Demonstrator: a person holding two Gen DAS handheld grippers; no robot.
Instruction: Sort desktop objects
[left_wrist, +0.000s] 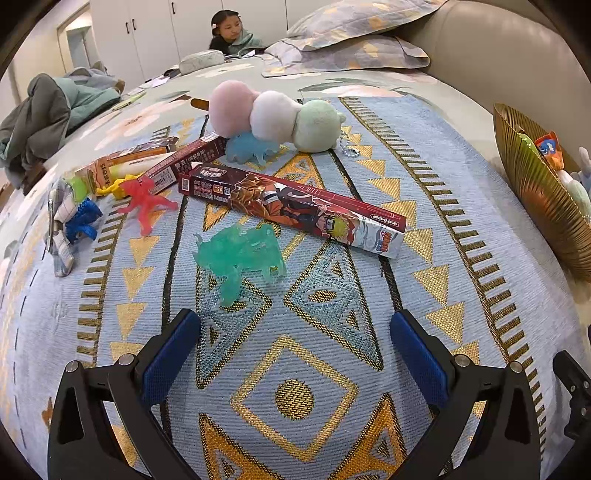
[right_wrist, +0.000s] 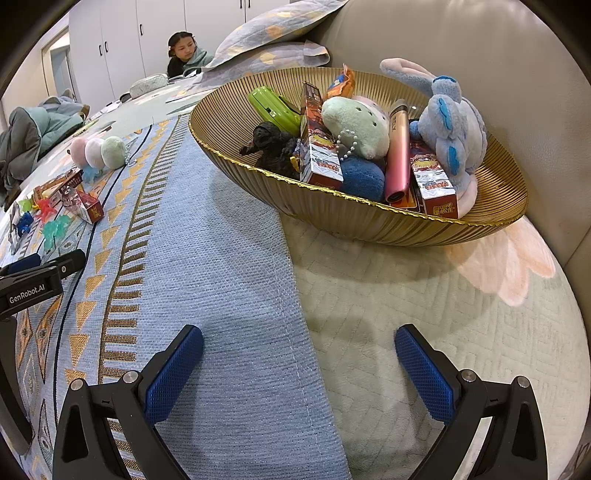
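A translucent green figure (left_wrist: 242, 254) lies on the patterned blue cloth (left_wrist: 295, 369), just ahead of my open left gripper (left_wrist: 295, 332), which holds nothing. Behind the figure lie a long red anime box (left_wrist: 295, 206), a red figure (left_wrist: 146, 201), a pale blue figure (left_wrist: 247, 149), a blue toy (left_wrist: 83, 221), two more boxes (left_wrist: 155, 162) and a three-ball plush (left_wrist: 277, 116). In the right wrist view my open, empty right gripper (right_wrist: 299, 350) hovers before the gold ribbed bowl (right_wrist: 369, 218), which holds a blue plush rabbit (right_wrist: 450, 125), boxes, a pink stick (right_wrist: 397, 155) and a black dinosaur (right_wrist: 273, 147).
The bowl's rim (left_wrist: 532, 177) shows at the right edge of the left wrist view. Pillows (left_wrist: 351, 40) and a padded headboard (left_wrist: 498, 55) stand behind. A person (left_wrist: 229, 33) sits at the far side, with bundled clothes (left_wrist: 48, 110) at the left. The left gripper's body (right_wrist: 33, 280) enters the right wrist view.
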